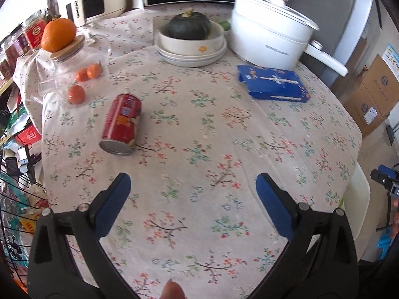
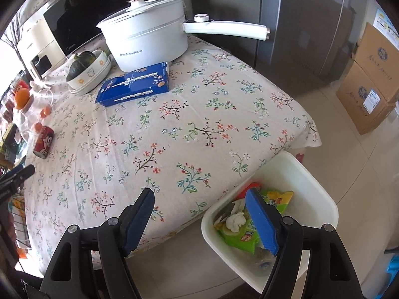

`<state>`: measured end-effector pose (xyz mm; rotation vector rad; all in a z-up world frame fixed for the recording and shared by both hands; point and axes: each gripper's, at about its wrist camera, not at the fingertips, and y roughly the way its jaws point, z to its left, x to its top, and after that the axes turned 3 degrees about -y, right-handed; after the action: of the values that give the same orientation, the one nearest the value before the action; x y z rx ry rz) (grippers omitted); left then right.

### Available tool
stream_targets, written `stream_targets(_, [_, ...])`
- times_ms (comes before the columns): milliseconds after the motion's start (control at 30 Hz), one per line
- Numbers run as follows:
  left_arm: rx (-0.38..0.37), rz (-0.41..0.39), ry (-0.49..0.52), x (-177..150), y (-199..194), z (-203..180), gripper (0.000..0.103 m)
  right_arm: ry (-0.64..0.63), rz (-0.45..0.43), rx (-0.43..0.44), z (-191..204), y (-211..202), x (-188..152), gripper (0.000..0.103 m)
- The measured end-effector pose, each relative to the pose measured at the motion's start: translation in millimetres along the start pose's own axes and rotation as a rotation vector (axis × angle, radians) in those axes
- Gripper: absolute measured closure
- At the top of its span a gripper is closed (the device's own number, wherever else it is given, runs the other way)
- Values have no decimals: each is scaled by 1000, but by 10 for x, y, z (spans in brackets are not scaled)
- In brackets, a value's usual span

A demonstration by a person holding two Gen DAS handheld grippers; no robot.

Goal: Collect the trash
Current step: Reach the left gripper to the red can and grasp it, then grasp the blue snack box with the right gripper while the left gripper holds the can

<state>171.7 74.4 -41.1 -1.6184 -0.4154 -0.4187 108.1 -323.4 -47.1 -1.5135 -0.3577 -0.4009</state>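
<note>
Red can (image 1: 122, 124): lies on its side on the flowered tablecloth (image 1: 199, 149), toward the left edge of the table, its silver end facing the left camera; small oranges (image 1: 76, 94) lie just beyond it, apart from it.
How the can should handle: likely light and probably empty; thin metal, stiff across the ends but easy to dent at the middle; smooth and round, so it may roll or slip. Best taken across the body, pads on opposite sides of the curve.
Blue box (image 1: 273, 84): flat carton lying in front of the white pot (image 1: 269, 39); probably light cardboard that crushes easily. Whether it is trash I cannot tell.
White bin (image 2: 314, 191): on the floor at the table's near right corner, already holding wrappers (image 2: 239, 236) and a crumpled tissue (image 2: 235, 220).
Left gripper (image 1: 193, 194): jaws wide apart, nothing between them, over bare cloth nearer the camera than the can and to its right.
Right gripper (image 2: 199, 211): jaws apart and empty, one finger over the table edge, the other over the bin.
Left view only: the can's printed side and end at close range.
Right view only: the bin's contents, the floor, stacked cardboard boxes (image 2: 369, 92); the can appears small at far left.
</note>
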Motion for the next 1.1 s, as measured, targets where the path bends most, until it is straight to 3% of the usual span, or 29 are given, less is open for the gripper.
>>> stream_targets(167, [21, 21, -84, 298, 179, 478, 3, -38, 7, -7, 125, 118, 241, 26])
stream_targets(367, [31, 97, -102, 536, 577, 754, 13, -55, 22, -1, 216, 371, 581, 25])
stream_targets(500, [47, 141, -101, 573, 822, 850, 27, -81, 16, -2, 306, 546, 776, 25])
stream_targets(700, [-19, 171, -155, 534, 1029, 1001, 46, -76, -3, 25, 430, 843, 1049, 25])
stream_targets(933, [-24, 104, -137, 427, 924, 1007, 47, -73, -47, 39, 617, 1156, 1269, 25])
stream_targets(1100, [-43, 57, -135, 376, 683, 997, 48, -171, -83, -13, 1150, 1267, 1237, 25])
